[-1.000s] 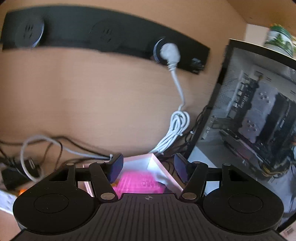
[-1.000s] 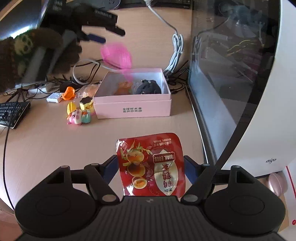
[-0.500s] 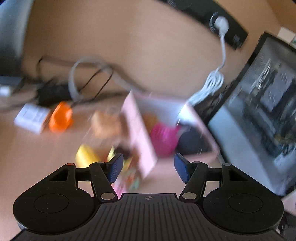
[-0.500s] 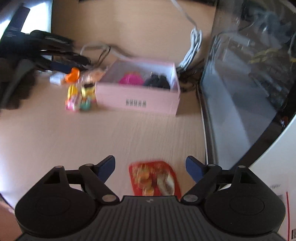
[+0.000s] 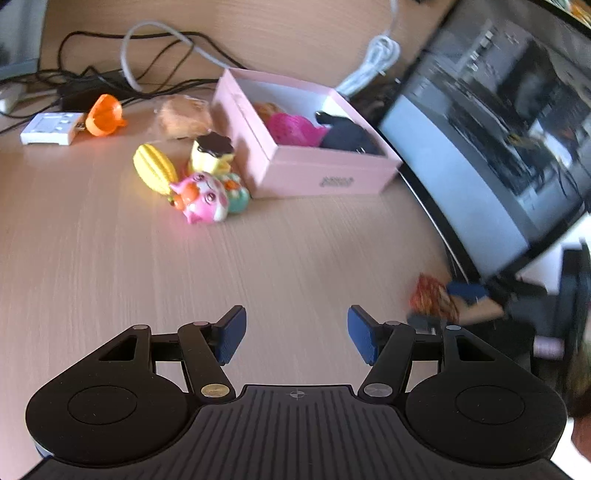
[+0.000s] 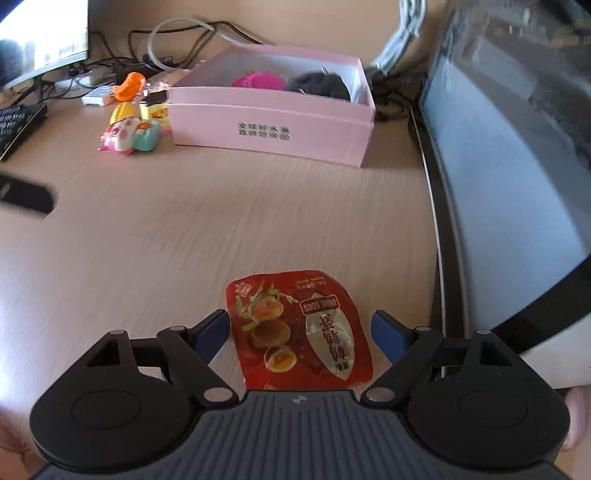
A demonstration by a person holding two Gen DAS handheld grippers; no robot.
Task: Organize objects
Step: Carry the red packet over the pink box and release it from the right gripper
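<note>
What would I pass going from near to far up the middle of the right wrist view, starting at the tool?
Right tool, closing around but not yet pressing the red snack packet → bare wooden desk → pink box → pink knitted thing inside it → cables at the back.

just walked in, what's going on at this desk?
A person is tidying small items into an open pink cardboard box with two handheld grippers. The right gripper sits low over a red foil snack packet lying flat on the wooden desk; its jaws are closing around the packet, pads not yet touching it. The left gripper is open and empty over bare desk. A pink knitted item and a black object are already in the box; several small toys wait beside it.
</note>
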